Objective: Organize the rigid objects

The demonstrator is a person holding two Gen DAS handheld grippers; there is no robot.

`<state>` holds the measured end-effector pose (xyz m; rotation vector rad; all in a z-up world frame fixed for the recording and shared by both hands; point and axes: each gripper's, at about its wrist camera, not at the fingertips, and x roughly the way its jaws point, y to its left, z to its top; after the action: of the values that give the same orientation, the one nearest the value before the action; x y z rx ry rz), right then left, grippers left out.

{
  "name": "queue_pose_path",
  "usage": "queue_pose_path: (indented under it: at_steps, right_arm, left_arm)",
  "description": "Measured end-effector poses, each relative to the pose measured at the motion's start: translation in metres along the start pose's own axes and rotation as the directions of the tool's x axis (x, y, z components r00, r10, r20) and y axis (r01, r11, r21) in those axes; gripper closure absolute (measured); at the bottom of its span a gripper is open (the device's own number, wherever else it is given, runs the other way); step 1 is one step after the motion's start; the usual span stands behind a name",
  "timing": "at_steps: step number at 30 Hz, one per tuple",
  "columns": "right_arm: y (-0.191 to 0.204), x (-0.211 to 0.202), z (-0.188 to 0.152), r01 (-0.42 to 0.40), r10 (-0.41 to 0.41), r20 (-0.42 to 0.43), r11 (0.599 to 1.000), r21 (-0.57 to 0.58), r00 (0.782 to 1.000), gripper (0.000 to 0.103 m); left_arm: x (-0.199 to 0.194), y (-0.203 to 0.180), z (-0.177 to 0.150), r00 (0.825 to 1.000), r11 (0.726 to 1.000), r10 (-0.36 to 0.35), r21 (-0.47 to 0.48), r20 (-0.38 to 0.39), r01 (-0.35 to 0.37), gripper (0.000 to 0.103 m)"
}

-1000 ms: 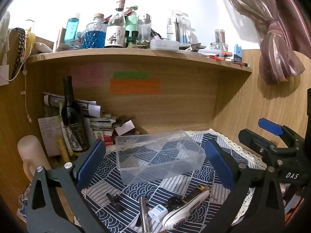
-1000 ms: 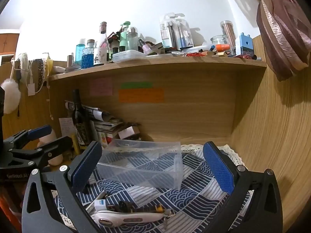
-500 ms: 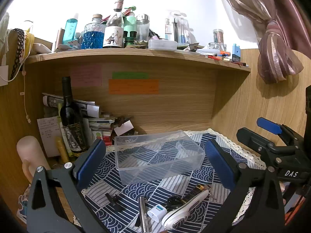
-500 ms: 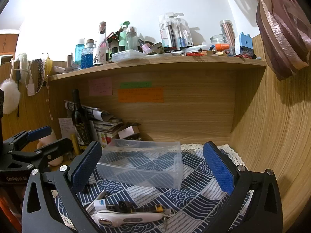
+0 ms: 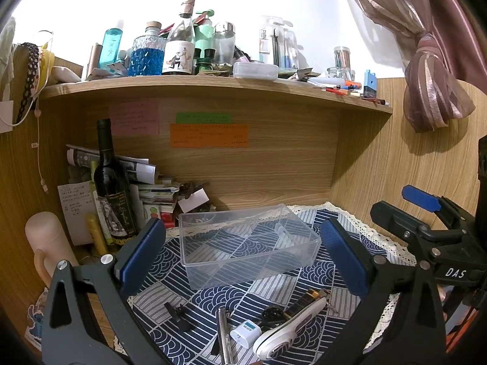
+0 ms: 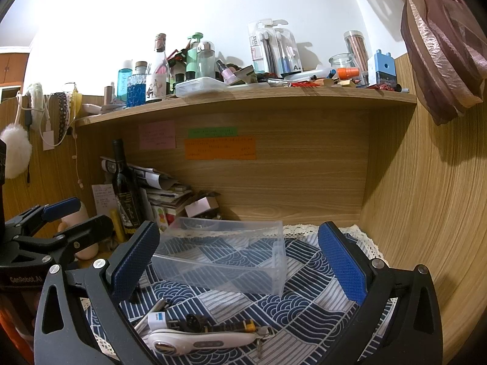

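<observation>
Both grippers hover above the desk with their blue-padded fingers spread wide apart and nothing between them. The left gripper [image 5: 243, 252] faces a clear plastic box [image 5: 248, 245] that sits open-topped on a blue-and-white patterned cloth [image 5: 319, 276]; the right gripper [image 6: 240, 258] looks at the same box from its other side. Nearer the cameras, a cluster of small items lies on the cloth in front of the box and apart from it: a white oval device [image 5: 289, 331], a small white plug adapter [image 5: 245, 333], a metal pen-like rod [image 5: 223, 334], a black-and-gold piece [image 5: 304, 302] and a small black clip [image 5: 178, 316]. A dark wine bottle [image 5: 112, 188] stands upright at the back left beside stacked papers. The shelf [image 5: 213, 83] above carries bottles and jars.
</observation>
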<state>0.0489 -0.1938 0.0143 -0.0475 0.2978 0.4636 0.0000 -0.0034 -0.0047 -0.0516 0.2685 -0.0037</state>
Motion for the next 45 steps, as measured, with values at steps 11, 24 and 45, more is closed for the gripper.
queue_pose_path:
  at_steps: [11, 24, 45]
  right_arm:
    - [0.0000, -0.0004, -0.0006, -0.001, 0.001, 0.000, 1.000, 0.001, 1.000, 0.000]
    - [0.0010, -0.0007, -0.0006, 0.000, 0.000, -0.001, 1.000, 0.002, 1.000, 0.000]
    - [0.0006, 0.0021, -0.0047, -0.005, 0.005, -0.003, 1.000, -0.001, 1.000, 0.000]
  left_arm:
    - [-0.0001, 0.0003, -0.0001, 1.000, 1.000, 0.001, -0.001, 0.000, -0.001, 0.000]
    - [-0.0007, -0.0025, -0.0010, 1.000, 1.000, -0.007, 0.003, -0.002, 0.007, 0.000]
    - [0.0006, -0.0029, -0.0034, 1.000, 1.000, -0.011, 0.002, -0.005, 0.011, 0.000]
